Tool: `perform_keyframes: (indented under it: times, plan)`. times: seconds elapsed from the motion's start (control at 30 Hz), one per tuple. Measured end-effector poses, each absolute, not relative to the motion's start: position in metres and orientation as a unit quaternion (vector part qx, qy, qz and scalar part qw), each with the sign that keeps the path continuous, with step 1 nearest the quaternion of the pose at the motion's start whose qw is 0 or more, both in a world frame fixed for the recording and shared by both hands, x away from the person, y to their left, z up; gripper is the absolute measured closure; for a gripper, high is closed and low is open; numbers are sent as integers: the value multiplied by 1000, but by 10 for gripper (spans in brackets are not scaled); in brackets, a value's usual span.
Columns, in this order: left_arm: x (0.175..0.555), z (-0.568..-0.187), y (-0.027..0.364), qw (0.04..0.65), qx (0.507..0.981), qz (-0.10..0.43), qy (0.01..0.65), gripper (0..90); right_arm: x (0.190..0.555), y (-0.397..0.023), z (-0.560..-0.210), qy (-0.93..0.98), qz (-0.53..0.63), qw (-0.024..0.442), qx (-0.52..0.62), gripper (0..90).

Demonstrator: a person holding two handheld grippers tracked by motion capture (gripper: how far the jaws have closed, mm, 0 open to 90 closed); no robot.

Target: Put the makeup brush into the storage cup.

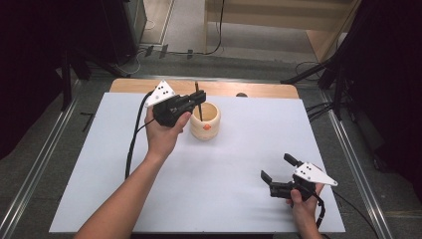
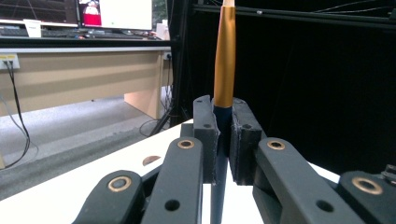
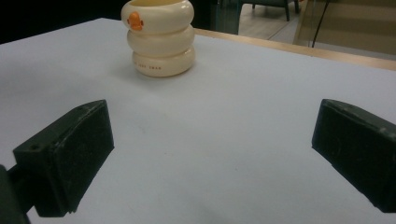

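Pen [image 2: 224,60] clenched upright in left gripper [image 1: 199,98] over cream cup [image 1: 206,122], upper centre: best lowered straight, clear of rim; right gripper [image 1: 278,173] released, idle.

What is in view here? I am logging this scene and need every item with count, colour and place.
cup: one, cream with an orange mark, ringed sides, far middle of the mat.
pen: one, orange-gold barrel with dark lower part, upright between the left tongs' pads, over the cup.
mat: one, white, covering the table.
table: one, wooden, edge showing beyond the mat.
left tongs: one, black, shut on the pen.
right tongs: one, black, open, near right.
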State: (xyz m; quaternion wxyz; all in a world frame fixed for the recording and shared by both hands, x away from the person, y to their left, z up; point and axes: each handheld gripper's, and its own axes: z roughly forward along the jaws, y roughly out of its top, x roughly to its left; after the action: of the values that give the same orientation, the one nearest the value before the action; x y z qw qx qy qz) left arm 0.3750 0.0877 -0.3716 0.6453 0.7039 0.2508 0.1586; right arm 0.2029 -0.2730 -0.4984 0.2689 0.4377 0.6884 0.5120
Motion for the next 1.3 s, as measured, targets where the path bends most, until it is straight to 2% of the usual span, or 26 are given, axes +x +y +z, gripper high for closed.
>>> perform_keyframes:
  times: [0.6, 1.3]
  plan:
    - [393, -389, 75, 629, 709, 189, 257, 844, 202, -272, -498, 691, 509, 266, 440, 0]
    - [405, -427, 73, 601, 720, 191, 290, 842, 203, -271, -499, 694, 506, 265, 437, 0]
